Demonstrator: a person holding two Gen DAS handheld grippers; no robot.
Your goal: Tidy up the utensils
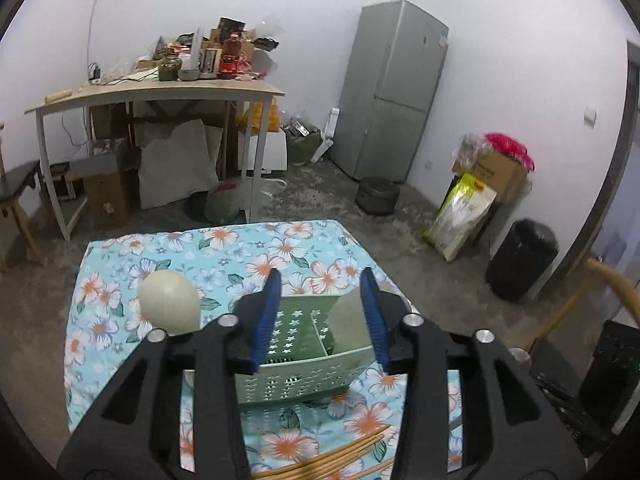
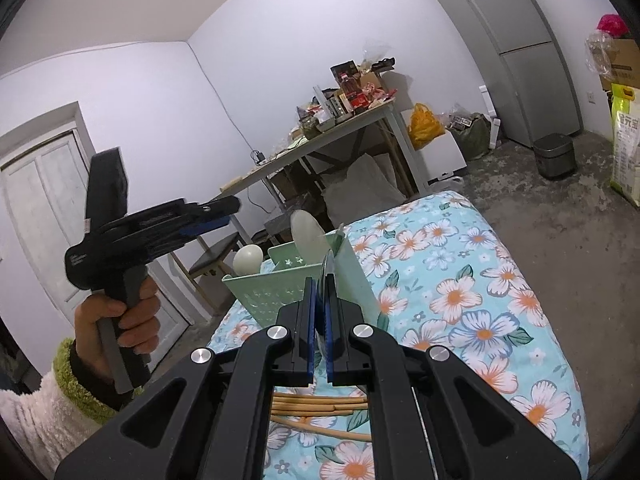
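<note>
the green utensil caddy (image 1: 296, 364) sits on the floral tablecloth (image 1: 224, 256), with one pale spoon (image 1: 350, 326) standing in its right compartment. another pale spoon (image 1: 170, 298) sits just left of the caddy. wooden chopsticks (image 1: 340, 460) lie loose on the cloth in front. left gripper (image 1: 322, 316) hovers over the caddy, fingers spread wide, holding nothing. right gripper (image 2: 319, 300) is pinched tight on a thin spoon (image 2: 327, 270), edge-on, by the caddy's near wall.
</note>
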